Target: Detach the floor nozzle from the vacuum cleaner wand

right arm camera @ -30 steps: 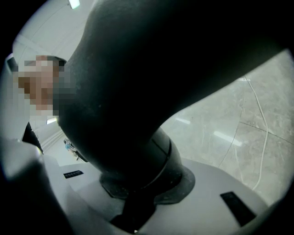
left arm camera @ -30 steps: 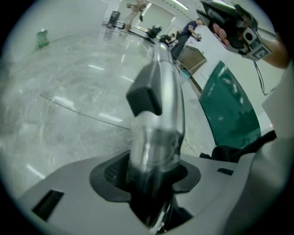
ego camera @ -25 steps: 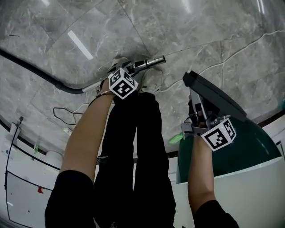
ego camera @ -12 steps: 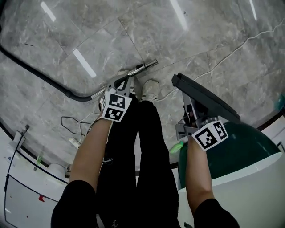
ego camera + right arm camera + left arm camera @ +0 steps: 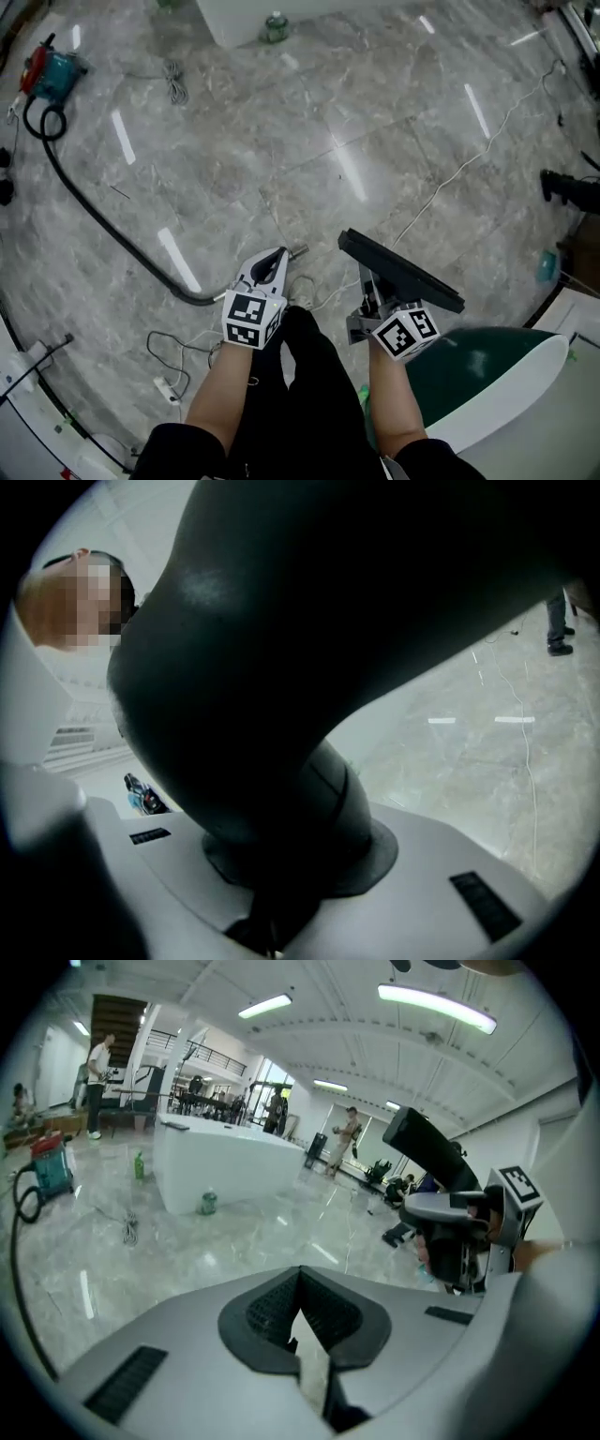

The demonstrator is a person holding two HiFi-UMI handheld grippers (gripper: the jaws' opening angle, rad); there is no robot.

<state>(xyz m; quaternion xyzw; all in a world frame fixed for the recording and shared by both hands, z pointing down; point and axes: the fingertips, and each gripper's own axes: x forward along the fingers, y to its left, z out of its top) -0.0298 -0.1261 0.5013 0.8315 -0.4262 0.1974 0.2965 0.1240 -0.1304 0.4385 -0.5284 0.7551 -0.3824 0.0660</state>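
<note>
The black floor nozzle [image 5: 403, 272] hangs clear of the floor with my right gripper [image 5: 368, 300] shut on its neck. In the right gripper view that dark neck [image 5: 309, 799] fills the frame between the jaws. My left gripper [image 5: 277, 255] is shut on nothing, its pads [image 5: 302, 1330] meeting with only floor beyond them. Just past its tip, the chrome end of the wand [image 5: 299, 251] lies on the floor. The wand's black hose [image 5: 112, 234] curves away to the red and teal vacuum cleaner [image 5: 49, 67] at the far left. The left gripper view shows the nozzle [image 5: 427, 1143] raised at the right.
A dark green round table [image 5: 487, 366] with a white rim is at the lower right. A white counter [image 5: 225, 1171] with green bottles [image 5: 274, 26] near it stands farther off. A white cable [image 5: 469, 169] crosses the floor, and a power strip [image 5: 164, 386] with cords lies lower left. Shoes [image 5: 567, 187] show at right.
Both grippers have risen well above the floor. The left one has come off the wand and closed with nothing in it. The right one has carried the nozzle up with it.
</note>
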